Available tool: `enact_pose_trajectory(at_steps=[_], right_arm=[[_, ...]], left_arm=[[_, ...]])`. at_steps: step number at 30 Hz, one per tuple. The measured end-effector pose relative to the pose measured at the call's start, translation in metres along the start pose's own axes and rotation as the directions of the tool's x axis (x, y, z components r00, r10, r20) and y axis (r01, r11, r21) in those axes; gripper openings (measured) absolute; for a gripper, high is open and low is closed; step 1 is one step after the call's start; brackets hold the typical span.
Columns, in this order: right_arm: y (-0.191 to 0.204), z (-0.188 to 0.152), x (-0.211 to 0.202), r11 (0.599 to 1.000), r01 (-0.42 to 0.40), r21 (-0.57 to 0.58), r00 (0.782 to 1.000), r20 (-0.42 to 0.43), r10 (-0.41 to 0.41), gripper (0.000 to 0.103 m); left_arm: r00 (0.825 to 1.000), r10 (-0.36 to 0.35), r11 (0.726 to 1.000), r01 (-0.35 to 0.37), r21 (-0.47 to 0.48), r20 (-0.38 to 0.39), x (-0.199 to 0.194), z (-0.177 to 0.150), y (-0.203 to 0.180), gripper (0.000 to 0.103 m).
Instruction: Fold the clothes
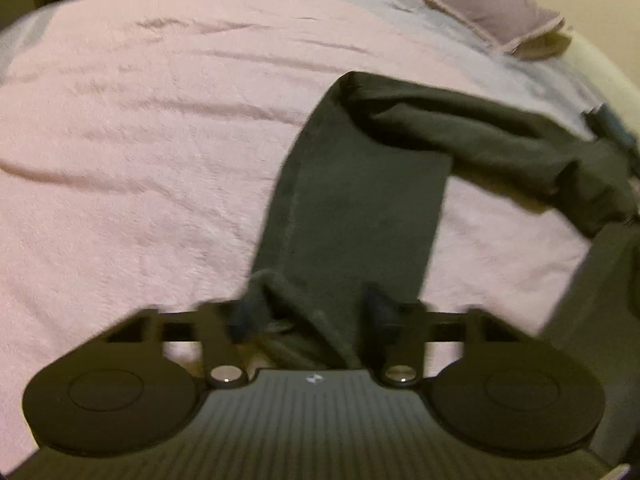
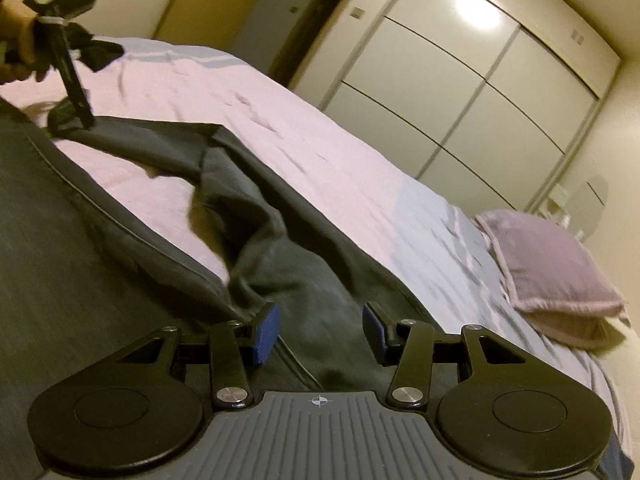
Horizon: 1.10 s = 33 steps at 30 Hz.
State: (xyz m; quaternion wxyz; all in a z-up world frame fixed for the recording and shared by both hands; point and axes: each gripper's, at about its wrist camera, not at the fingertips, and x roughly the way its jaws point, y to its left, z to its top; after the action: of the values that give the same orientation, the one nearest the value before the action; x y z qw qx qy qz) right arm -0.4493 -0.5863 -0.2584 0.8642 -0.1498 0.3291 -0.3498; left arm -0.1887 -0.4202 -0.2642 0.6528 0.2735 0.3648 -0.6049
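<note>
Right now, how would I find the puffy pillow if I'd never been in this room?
Start at the big bed with the pink fuzzy blanket. Follow it toward the end away from the dark garment. There sits the mauve square cushion, the only plump, raised thing, edged with paler trim.

Garment on bed, running forward from between left gripper jaws. Pillow far ahead-right. Right gripper jaws straddle cloth; wardrobe beyond.

A mauve pillow lies at the head of the pink-covered bed, near white wardrobe doors.
</note>
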Motion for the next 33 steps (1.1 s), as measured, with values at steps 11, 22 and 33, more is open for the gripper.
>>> enact_pose_trajectory(at_steps=[11, 22, 33], right_arm=[[0.003, 0.026, 0.010, 0.997, -0.070, -0.027, 0.996, 0.048, 0.071, 0.048], [0.041, 0.051, 0.078, 0.947, -0.267, -0.179, 0.964, -0.042, 0.264, 0.048], [0.067, 0.053, 0.093, 0.910, -0.296, -0.289, 0.955, -0.115, 0.274, 0.048]], left_arm=[[0.931, 0.198, 0.980, -0.197, -0.034, 0.307, -0.124, 0.042, 0.070, 0.006], [0.851, 0.438, 0.887, -0.461, 0.011, 0.290, -0.086, 0.064, 0.118, 0.017], [0.896, 0.303, 0.693, -0.441, 0.570, 0.325, -0.060, -0.043, 0.057, 0.051]])
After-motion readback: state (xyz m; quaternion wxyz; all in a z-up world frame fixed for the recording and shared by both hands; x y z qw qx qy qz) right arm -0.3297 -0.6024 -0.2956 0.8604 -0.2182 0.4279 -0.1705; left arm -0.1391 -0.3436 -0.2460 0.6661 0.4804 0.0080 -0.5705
